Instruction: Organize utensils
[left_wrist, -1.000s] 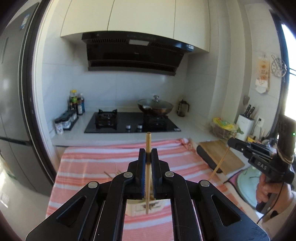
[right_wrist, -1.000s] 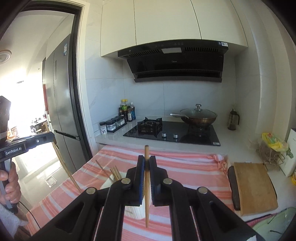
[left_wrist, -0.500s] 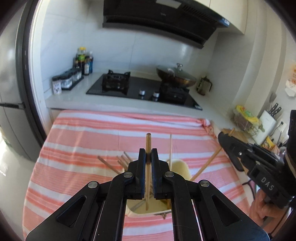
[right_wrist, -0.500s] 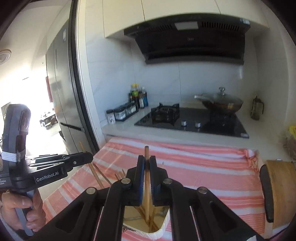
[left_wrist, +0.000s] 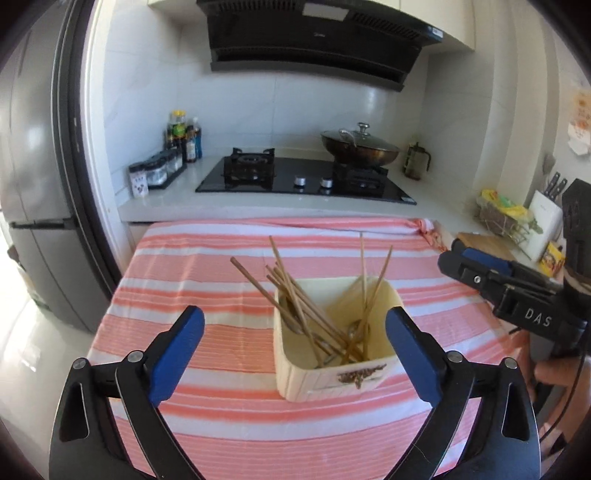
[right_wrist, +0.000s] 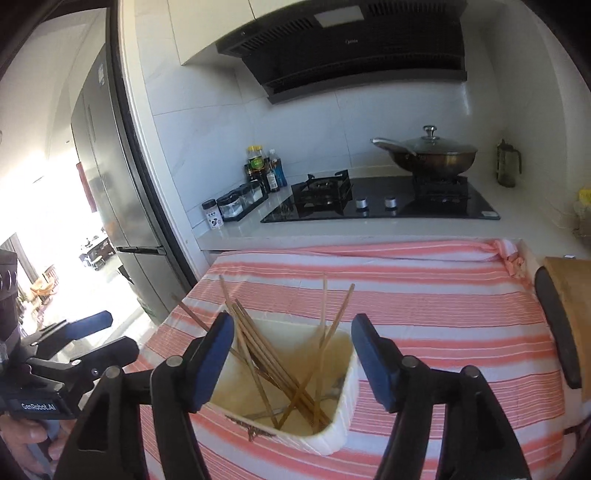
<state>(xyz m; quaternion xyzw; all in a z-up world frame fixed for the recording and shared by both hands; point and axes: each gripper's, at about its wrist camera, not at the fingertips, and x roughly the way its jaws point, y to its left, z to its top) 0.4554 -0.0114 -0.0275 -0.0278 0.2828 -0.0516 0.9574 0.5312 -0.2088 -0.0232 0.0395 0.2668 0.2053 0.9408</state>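
Kitchen bench, covered by a pink-and-white striped cloth (left_wrist: 229, 376), with the cream utensil box (left_wrist: 332, 380) standing on it as your reference point.

Left wrist view only: beyond the box to its right, a knife block (left_wrist: 543, 225), a wire basket with yellow packets (left_wrist: 502, 218), and your right gripper (left_wrist: 458, 260) coming in from that side, with part of your hand (left_wrist: 554, 373) under it. Right wrist view only: left of the box, the fridge (right_wrist: 110, 184), a sunlit doorway, and your left gripper (right_wrist: 107, 328); right of the box, a wooden cutting board (right_wrist: 569, 295).

Both views: behind the box, the gas hob (left_wrist: 306, 181), a lidded wok (left_wrist: 360, 149) and a row of bottles and jars (left_wrist: 166, 162).

Box contents: a bundle of wooden chopsticks (left_wrist: 295, 299) leaning toward its left rear corner, 2 thinner sticks (left_wrist: 373, 280) nearly upright at its right side, and what looks like metal spoons (left_wrist: 354, 328) at the bottom.

Both grippers point down toward the box from the near side. Left jaws are opening, already very wide, nothing between them. Right jaws are opening, moderately wide, poised over the box mouth, gripping nothing.
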